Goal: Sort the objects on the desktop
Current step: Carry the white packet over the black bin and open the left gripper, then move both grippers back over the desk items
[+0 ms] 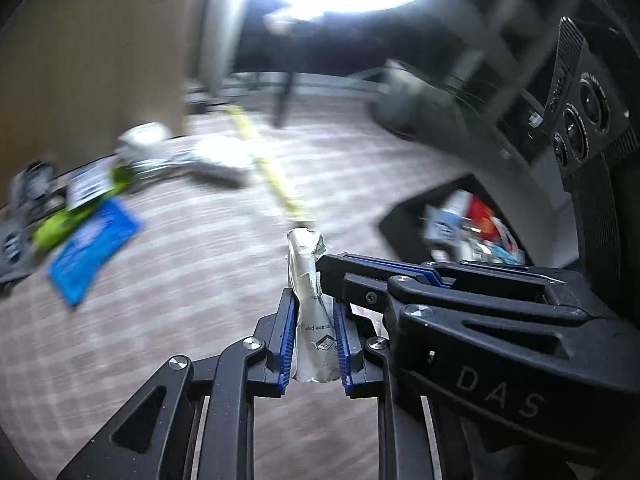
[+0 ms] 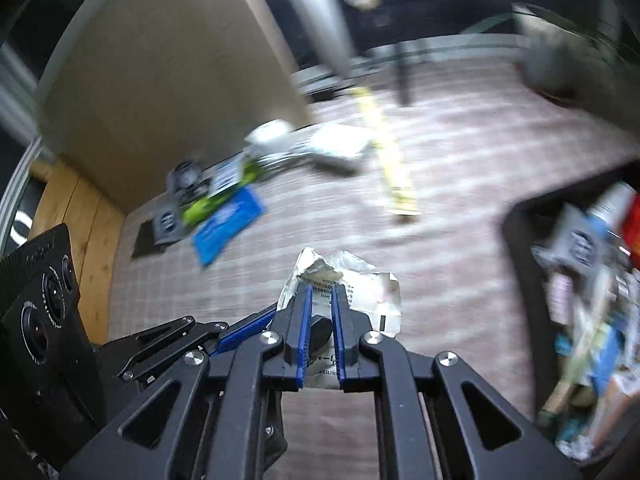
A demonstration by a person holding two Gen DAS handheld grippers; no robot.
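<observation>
Left wrist view first: the left gripper (image 1: 316,316) has its blue ribbed pads pressed on a crumpled white paper wrapper (image 1: 310,304), which stands upright between them, and the right gripper (image 1: 332,272) reaches in from the side to nip the same scrap near its top. Two claws on one flimsy piece, probably to keep it from slipping while it is carried. Right wrist view agrees: the right gripper (image 2: 320,312) is squeezed tight on the wrapper (image 2: 360,288), thin, creased paper with small black print, its torn edge flaring past the fingertips. Underneath runs a pale checked tablecloth (image 2: 460,200), soft-looking and woven. Off to the right sits a dark bin (image 2: 516,240) crammed with bright packets, and that's my guess for where this wrapper is headed. Farther out, a blue flat packet (image 2: 228,228) and a lime-green one (image 2: 208,200) lie touching by the table's far edge, with a yellow strip (image 2: 390,164) stretched out flat. All blurred, so details beyond colour are lost.
</observation>
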